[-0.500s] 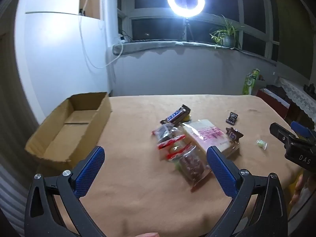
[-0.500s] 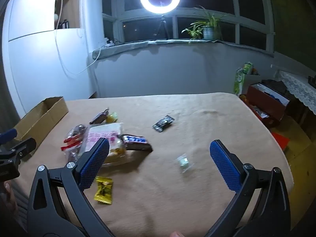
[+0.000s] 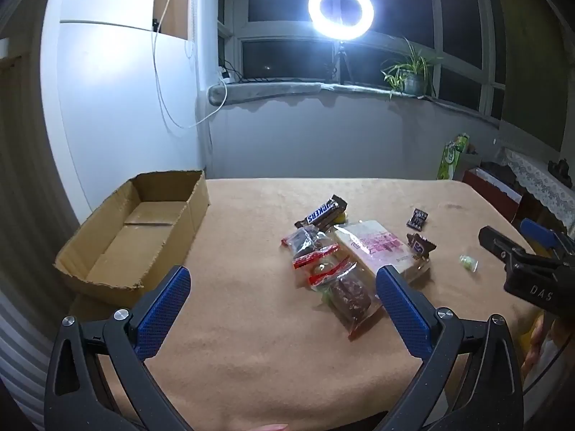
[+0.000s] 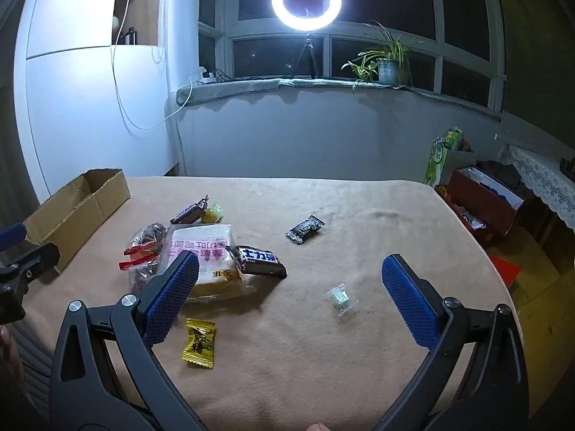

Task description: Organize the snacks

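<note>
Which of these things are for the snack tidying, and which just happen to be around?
For the job:
cardboard box
Snickers bar
pink bread packet
yellow candy
small black sweet
clear-wrapped candy

Just around:
ring light
potted plant
red box

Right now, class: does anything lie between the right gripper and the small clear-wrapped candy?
Nothing visible does. The right gripper is open, and the clear-wrapped candy lies alone on bare tablecloth ahead of it.
</note>
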The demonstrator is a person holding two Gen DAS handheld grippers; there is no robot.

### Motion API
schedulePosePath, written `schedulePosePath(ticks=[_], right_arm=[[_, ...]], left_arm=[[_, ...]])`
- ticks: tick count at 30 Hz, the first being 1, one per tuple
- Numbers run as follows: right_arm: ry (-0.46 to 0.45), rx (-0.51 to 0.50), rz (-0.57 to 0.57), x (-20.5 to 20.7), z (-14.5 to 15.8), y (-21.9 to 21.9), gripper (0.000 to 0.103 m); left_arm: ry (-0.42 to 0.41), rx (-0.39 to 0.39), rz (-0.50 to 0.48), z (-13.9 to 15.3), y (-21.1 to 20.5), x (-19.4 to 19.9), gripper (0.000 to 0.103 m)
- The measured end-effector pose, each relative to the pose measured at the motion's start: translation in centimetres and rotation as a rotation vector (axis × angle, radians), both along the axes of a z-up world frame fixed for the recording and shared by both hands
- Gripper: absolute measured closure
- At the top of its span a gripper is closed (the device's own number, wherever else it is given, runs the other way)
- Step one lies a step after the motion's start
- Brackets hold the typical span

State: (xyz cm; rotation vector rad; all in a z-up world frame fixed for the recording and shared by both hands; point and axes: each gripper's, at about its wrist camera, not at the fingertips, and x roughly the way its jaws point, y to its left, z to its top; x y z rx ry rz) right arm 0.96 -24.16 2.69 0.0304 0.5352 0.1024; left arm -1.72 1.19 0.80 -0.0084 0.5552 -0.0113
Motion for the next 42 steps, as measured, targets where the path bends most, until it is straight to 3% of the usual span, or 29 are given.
schedulePosePath(ticks=[42], right_arm=[[0.005, -0.008, -0.008, -0.45, -0.75, 0.12, 0.000]], left_arm=[[0.010, 0.004, 0.002, -0.46, 0.37, -0.10, 0.001]])
